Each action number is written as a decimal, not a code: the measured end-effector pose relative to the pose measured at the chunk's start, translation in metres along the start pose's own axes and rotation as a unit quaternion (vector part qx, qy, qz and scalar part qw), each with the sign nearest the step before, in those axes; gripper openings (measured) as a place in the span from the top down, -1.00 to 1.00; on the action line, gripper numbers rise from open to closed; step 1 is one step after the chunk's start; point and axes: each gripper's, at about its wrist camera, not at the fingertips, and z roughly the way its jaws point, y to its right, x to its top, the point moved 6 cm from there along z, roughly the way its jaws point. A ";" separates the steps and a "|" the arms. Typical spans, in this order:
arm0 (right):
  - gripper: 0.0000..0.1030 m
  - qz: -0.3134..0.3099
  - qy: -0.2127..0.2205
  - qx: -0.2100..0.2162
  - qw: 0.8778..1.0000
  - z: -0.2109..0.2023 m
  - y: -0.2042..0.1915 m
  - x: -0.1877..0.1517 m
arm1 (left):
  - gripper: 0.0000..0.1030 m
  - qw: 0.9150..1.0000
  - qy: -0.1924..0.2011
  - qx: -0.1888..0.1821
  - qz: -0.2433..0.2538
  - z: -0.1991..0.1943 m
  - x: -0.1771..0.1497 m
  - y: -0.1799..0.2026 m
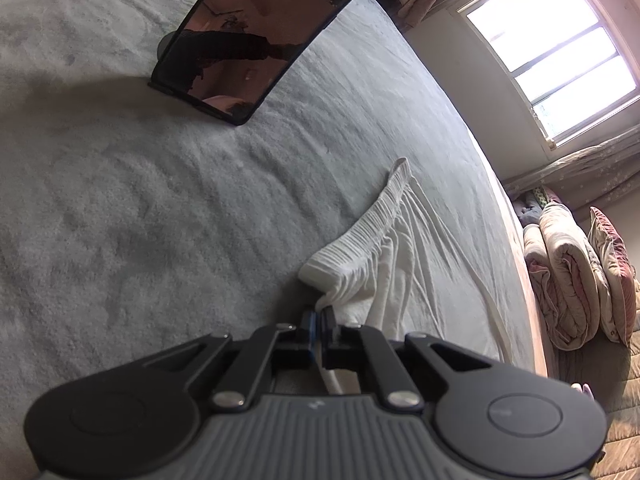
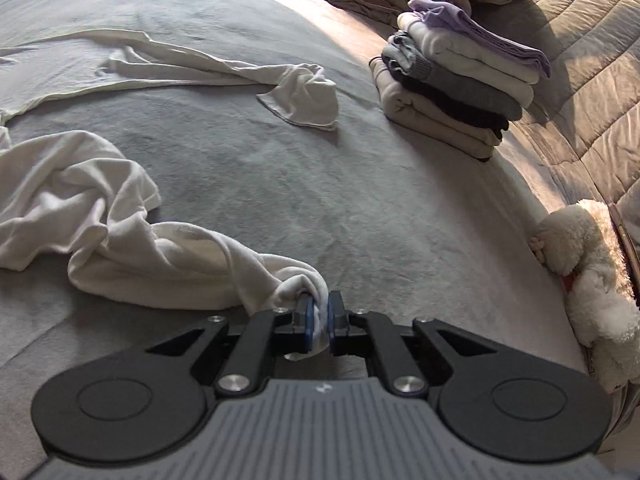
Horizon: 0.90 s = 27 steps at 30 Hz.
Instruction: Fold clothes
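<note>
Grey bedding (image 2: 360,200) covers the bed and serves as the work surface in both views. One white garment (image 2: 100,208) lies crumpled on it, spread out toward the left of the right wrist view, with a sleeve (image 2: 304,96) stretched out farther back.

Left gripper (image 1: 319,318): fingers pressed together, pinching an edge of the white garment (image 1: 384,264) just beside its ribbed hem. The cloth runs away from the fingers across the bedding.

Right gripper (image 2: 319,312): fingers closed on a bunched fold of the same white cloth, which trails off to the left.

Stack of folded clothes (image 2: 460,80): rests at the far right of the bedding, well apart from the garment, purple item on top.

Tablet (image 1: 256,36): propped upright on the bedding, well apart from the left gripper. A window (image 1: 552,52) and rolled quilts (image 1: 568,268) lie beyond the bed edge. A fluffy white toy (image 2: 588,280) sits at the right edge.
</note>
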 end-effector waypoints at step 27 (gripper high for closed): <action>0.18 -0.014 0.082 0.126 0.989 -0.044 -0.055 0.031 | 0.79 0.998 -0.041 -0.045 -0.025 -0.002 0.006 -0.004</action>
